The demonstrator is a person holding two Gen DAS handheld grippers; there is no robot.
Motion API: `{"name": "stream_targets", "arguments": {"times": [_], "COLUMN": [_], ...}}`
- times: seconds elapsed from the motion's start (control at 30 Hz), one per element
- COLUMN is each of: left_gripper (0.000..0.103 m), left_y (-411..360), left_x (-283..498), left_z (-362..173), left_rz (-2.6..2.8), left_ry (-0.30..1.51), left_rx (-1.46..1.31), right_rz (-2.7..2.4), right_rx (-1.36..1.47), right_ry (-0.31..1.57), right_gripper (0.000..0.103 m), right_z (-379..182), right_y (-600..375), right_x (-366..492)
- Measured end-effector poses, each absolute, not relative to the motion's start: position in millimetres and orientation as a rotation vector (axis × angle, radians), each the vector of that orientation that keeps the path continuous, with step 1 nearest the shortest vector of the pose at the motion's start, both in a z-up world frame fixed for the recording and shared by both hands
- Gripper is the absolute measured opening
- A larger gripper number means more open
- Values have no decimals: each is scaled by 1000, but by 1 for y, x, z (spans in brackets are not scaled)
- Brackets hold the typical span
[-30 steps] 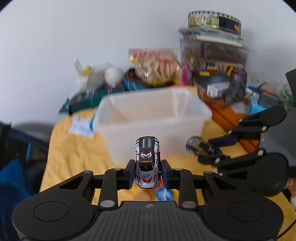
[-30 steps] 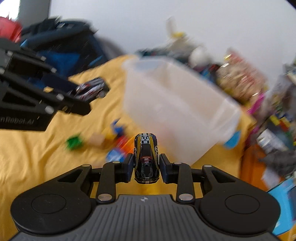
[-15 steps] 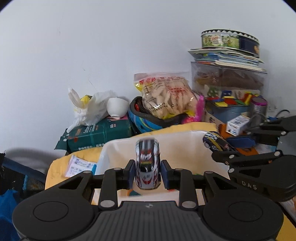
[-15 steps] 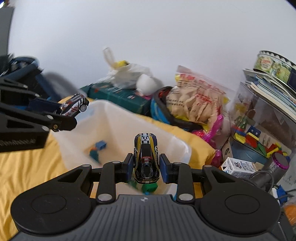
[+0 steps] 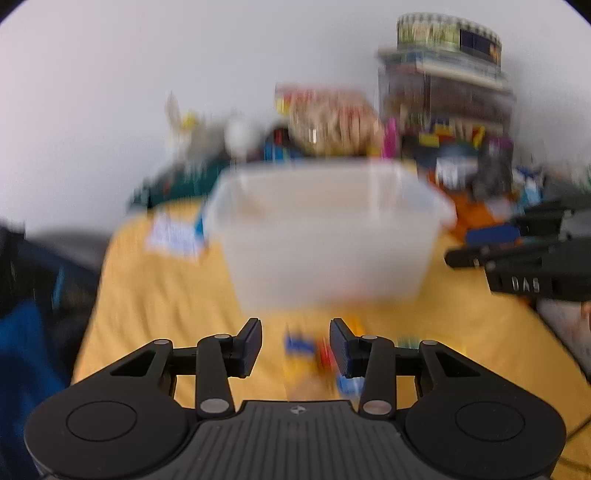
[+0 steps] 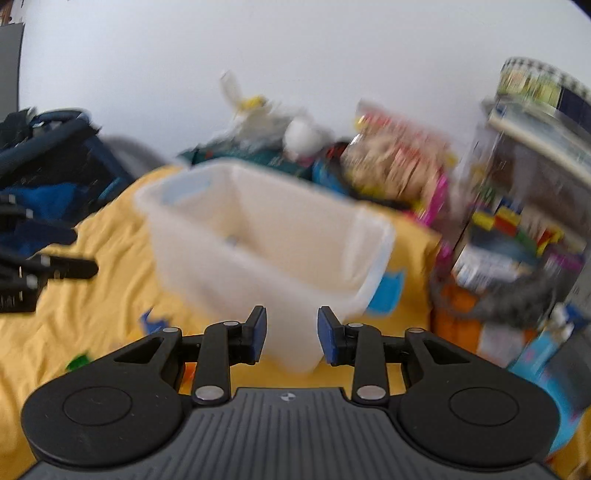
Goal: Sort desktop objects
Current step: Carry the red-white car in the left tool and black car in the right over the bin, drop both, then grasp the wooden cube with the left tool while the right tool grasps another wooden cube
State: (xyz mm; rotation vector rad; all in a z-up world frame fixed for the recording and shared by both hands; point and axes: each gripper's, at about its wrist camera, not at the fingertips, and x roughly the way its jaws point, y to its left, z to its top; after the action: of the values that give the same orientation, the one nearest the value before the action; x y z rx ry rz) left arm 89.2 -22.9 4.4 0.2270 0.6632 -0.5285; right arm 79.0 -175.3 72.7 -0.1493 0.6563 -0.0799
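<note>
A translucent white plastic bin (image 5: 325, 236) stands on the yellow cloth (image 5: 155, 295); it also shows in the right wrist view (image 6: 258, 243). My left gripper (image 5: 295, 345) is open and empty, in front of the bin and above small blurred coloured blocks (image 5: 317, 350). My right gripper (image 6: 291, 334) is open and empty, in front of the bin's near corner. The right gripper shows at the right edge of the left wrist view (image 5: 517, 254). The left gripper shows at the left edge of the right wrist view (image 6: 33, 273). Both views are blurred. No toy car is visible.
Clutter lines the wall behind the bin: a snack bag (image 5: 328, 118), a clear box of bricks under a round tin (image 5: 447, 33), a white bag (image 6: 258, 118). A green block (image 6: 79, 360) lies on the cloth. Dark blue items (image 6: 48, 177) sit at the left.
Both grippers held toy cars over the bin half a second ago. Now both are open and empty, drawn back in front of the bin, and the cars are out of sight.
</note>
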Motion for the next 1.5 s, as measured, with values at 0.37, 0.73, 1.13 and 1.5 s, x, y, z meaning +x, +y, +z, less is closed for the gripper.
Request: {"name": "stream_targets", "arguments": {"times": [0.37, 0.73, 1.13, 1.5], "left_gripper": [45, 45, 45, 45], "left_y": [-13, -2, -23, -45], "left_x": [20, 19, 44, 105], "left_z": [-58, -57, -50, -87], "left_rz": [-570, -541, -564, -332], "left_ry": [880, 885, 823, 864], "left_rx": [235, 220, 213, 19], "right_rz": [102, 234, 205, 105], "right_rx": [-79, -189, -128, -51], "right_ry": [910, 889, 937, 971], "right_gripper": [36, 45, 34, 35], "right_z": [-3, -11, -20, -20], "right_y": [-135, -99, -115, -145], "right_x": [30, 52, 60, 27]}}
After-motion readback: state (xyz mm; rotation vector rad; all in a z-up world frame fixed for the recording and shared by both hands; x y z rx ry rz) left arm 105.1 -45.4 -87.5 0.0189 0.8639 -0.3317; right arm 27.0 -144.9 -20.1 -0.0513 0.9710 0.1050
